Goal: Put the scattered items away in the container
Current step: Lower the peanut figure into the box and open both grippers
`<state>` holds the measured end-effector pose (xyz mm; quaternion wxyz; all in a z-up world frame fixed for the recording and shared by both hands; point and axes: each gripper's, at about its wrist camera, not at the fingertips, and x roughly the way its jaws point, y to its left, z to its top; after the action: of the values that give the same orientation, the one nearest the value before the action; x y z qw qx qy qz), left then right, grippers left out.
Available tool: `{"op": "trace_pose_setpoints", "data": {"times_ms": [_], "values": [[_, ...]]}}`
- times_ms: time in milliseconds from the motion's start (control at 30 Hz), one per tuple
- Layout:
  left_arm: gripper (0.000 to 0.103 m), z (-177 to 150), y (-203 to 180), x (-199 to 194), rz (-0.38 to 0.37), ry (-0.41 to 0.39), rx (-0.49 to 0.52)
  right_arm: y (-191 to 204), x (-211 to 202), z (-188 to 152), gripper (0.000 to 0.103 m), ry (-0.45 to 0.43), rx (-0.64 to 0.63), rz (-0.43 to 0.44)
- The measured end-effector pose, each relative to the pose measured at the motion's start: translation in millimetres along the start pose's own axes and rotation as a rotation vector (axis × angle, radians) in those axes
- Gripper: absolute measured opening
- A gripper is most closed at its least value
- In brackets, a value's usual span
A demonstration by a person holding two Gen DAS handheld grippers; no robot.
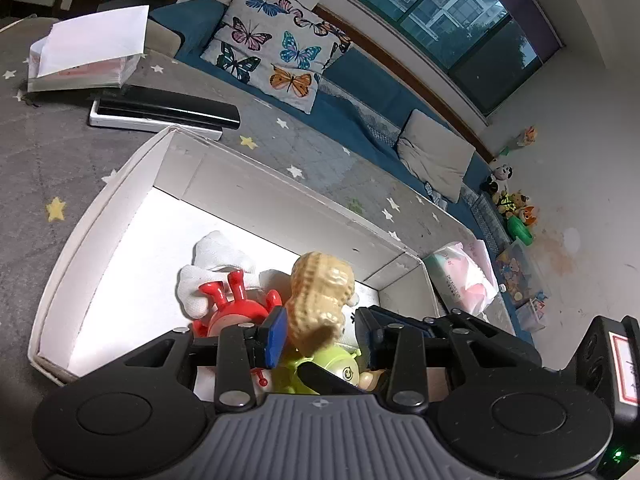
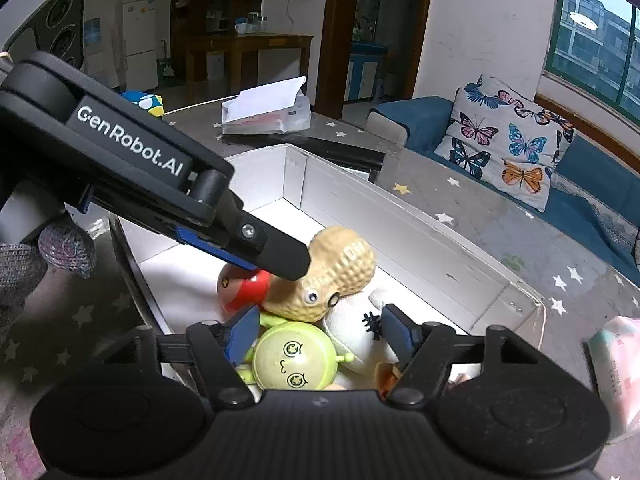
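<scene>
A white cardboard box (image 1: 120, 184) (image 2: 400, 216) holds several toys. A tan peanut toy (image 1: 320, 292) (image 2: 340, 272) lies on top of the pile, between the fingers of my left gripper (image 1: 322, 336). The jaws stand apart and the right finger is off the peanut, so the gripper is open. The left gripper's arm reaches in from the left in the right wrist view, its fingertip (image 2: 288, 256) against the peanut. Under it lie a red toy (image 1: 228, 308) (image 2: 248, 288), a green round toy (image 2: 292, 356) (image 1: 332, 364) and a white plush (image 1: 216, 264) (image 2: 352, 336). My right gripper (image 2: 316, 334) is open and empty above the green toy.
The box sits on a grey star-patterned cover (image 1: 48, 160). A tissue box (image 1: 84, 60) (image 2: 268, 116) and a black-and-white flat case (image 1: 160, 114) lie beyond it. A pink-green packet (image 1: 464, 280) (image 2: 616, 372) lies by the box's right end. A blue sofa with a butterfly cushion (image 1: 276, 52) stands behind.
</scene>
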<state>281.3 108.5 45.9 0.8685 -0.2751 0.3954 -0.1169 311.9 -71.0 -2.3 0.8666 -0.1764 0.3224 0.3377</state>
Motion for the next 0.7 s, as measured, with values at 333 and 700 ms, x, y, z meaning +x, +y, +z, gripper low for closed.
{"op": "trace_pose_setpoints", "data": {"times_ms": [333,700], "values": [[0.039,-13,1,-24,0.034,-0.035,0.022,8,-23,-7,0.076,-0.040,0.026,-0.011],[0.039,-38,-11,-63,0.086,-0.109,0.099,22,-58,-19,0.085,-0.101,0.096,-0.041]]}}
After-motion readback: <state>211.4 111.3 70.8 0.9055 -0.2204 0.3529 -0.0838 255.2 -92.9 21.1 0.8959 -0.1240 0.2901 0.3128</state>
